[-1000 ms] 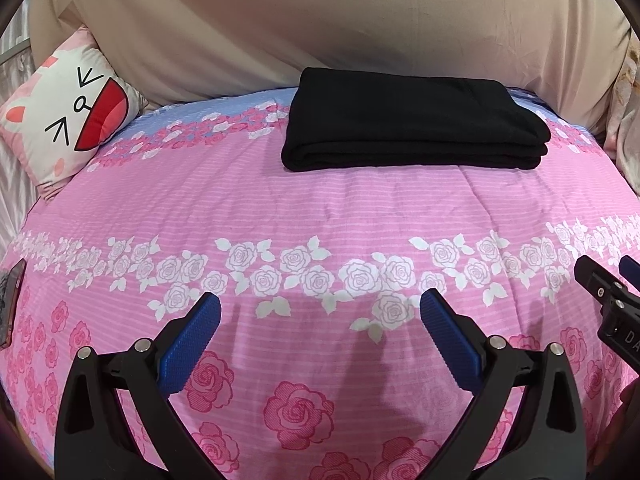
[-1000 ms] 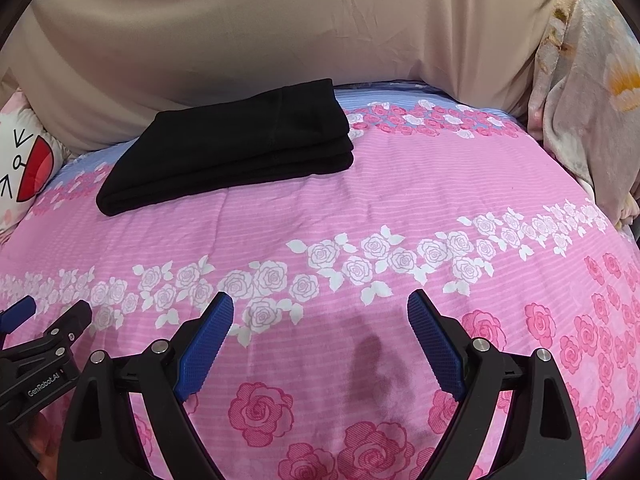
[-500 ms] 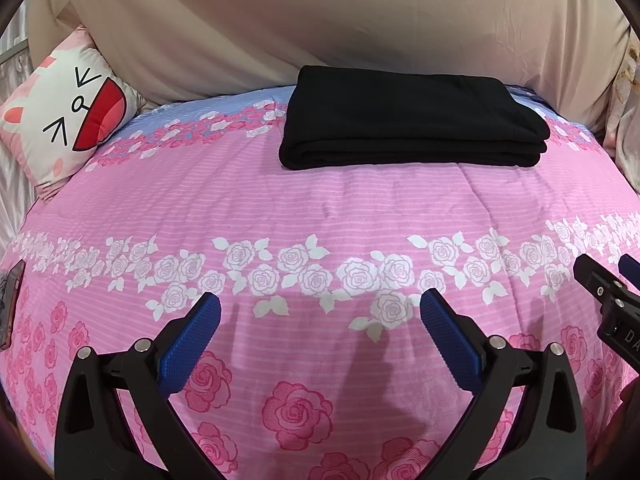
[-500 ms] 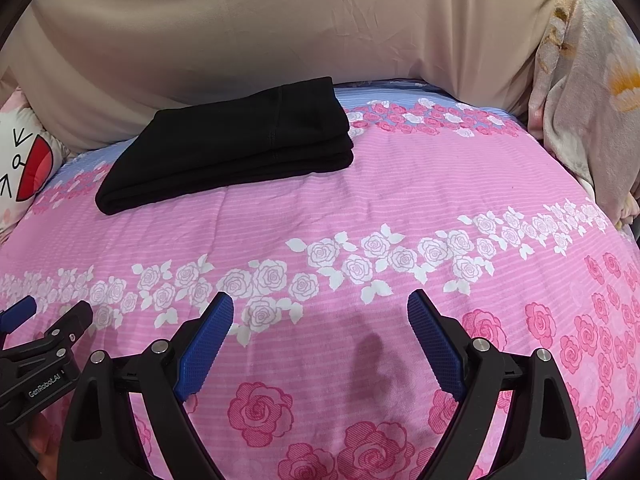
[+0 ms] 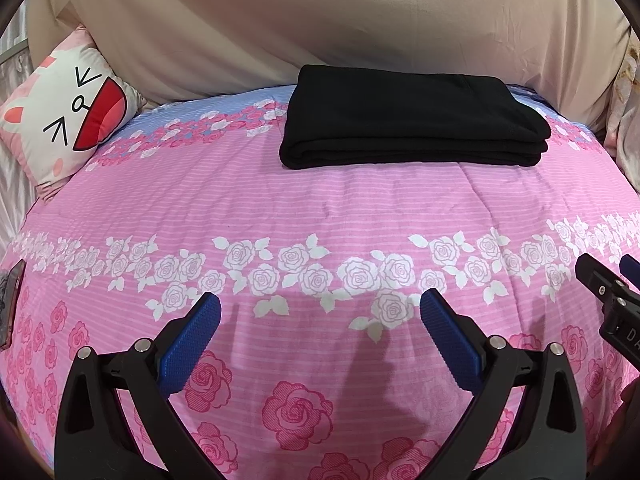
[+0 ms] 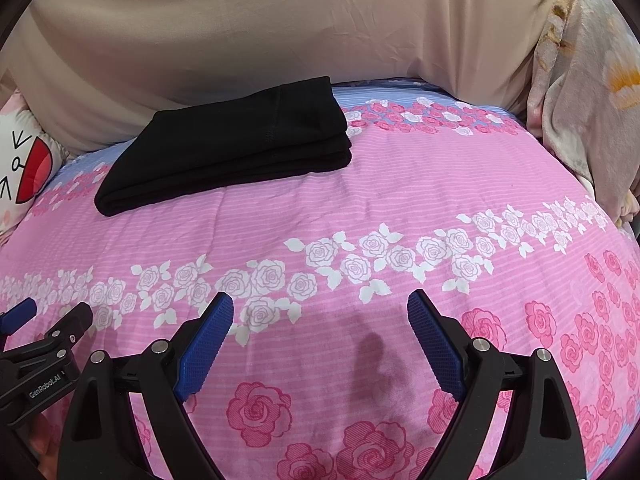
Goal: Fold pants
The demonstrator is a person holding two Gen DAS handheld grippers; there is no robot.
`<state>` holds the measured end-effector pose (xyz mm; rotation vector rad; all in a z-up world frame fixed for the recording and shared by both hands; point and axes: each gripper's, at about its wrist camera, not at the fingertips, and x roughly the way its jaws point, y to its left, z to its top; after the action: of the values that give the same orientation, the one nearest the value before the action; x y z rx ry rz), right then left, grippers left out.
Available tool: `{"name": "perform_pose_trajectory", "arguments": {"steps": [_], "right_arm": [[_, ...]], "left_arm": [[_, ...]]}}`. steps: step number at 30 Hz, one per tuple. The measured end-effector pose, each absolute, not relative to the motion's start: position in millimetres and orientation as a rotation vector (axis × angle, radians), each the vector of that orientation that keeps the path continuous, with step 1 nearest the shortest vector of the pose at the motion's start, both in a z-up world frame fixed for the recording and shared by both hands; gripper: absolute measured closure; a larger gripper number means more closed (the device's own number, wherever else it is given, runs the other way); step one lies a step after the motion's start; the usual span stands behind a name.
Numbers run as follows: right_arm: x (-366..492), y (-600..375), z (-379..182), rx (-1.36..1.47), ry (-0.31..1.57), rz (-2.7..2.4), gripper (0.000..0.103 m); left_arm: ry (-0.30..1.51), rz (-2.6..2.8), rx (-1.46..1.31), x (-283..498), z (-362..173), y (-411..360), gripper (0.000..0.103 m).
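— Where are the black pants [image 5: 412, 120] being kept?

— They are being left folded in a flat stack at the far side of the pink rose bedspread [image 5: 320, 208], just before the beige sheet [image 5: 320, 20], well apart from both tools.

— And the grippers?

— The left gripper [image 5: 320, 316] is being held spread apart over the bedspread, gripping nothing. The right gripper [image 6: 320, 314] is being held likewise, beside it. A cat-face pillow [image 5: 64, 116] is being seen at far left.

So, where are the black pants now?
The folded black pants lie at the far side of the pink bedspread, just before the beige sheet, right of the cat pillow in the left wrist view.
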<state>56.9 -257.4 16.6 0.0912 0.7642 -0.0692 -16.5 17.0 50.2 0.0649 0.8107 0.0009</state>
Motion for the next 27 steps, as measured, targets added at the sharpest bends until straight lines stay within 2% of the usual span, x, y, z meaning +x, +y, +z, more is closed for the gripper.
{"name": "perform_pose_trajectory", "arguments": {"steps": [27], "right_arm": [[56.7, -258.6, 15.8, 0.090, 0.768, -0.064, 0.017]], "left_arm": [[0.811, 0.001, 0.065, -15.9, 50.0, 16.2, 0.005]]}}
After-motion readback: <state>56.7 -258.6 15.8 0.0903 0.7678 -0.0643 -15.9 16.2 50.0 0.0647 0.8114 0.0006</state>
